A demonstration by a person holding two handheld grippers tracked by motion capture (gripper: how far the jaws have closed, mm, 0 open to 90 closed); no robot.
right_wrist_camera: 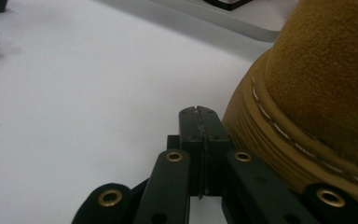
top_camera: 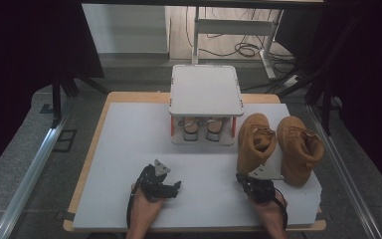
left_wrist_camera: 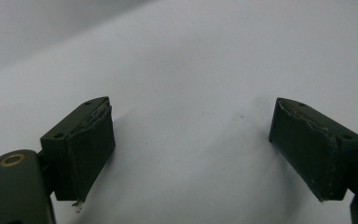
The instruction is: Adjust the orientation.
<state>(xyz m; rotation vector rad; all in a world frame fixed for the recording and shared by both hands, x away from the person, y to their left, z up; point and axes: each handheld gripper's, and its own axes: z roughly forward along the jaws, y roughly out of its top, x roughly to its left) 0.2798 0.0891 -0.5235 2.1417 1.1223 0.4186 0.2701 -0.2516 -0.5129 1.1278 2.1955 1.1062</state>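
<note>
- left gripper [top_camera: 171, 188] sits low center-left on the white mat [top_camera: 129, 149], jaws spread wide, nothing in them
- right gripper [right_wrist_camera: 199, 122] pinched closed and empty, right beside the tan boot [right_wrist_camera: 317, 93] at the frame's right

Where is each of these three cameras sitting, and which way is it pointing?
High view: fixed above the person's side, looking forward and down on the white table, two tan boots and a small shoe rack; both forearms and each hand-held gripper show.
Left gripper view: rides the left hand-held gripper, looking along its wide-open jaws at bare table.
Right gripper view: rides the right hand-held gripper, jaws closed, beside the nearer boot.
Shared: the high and right gripper views both show that boot.
</note>
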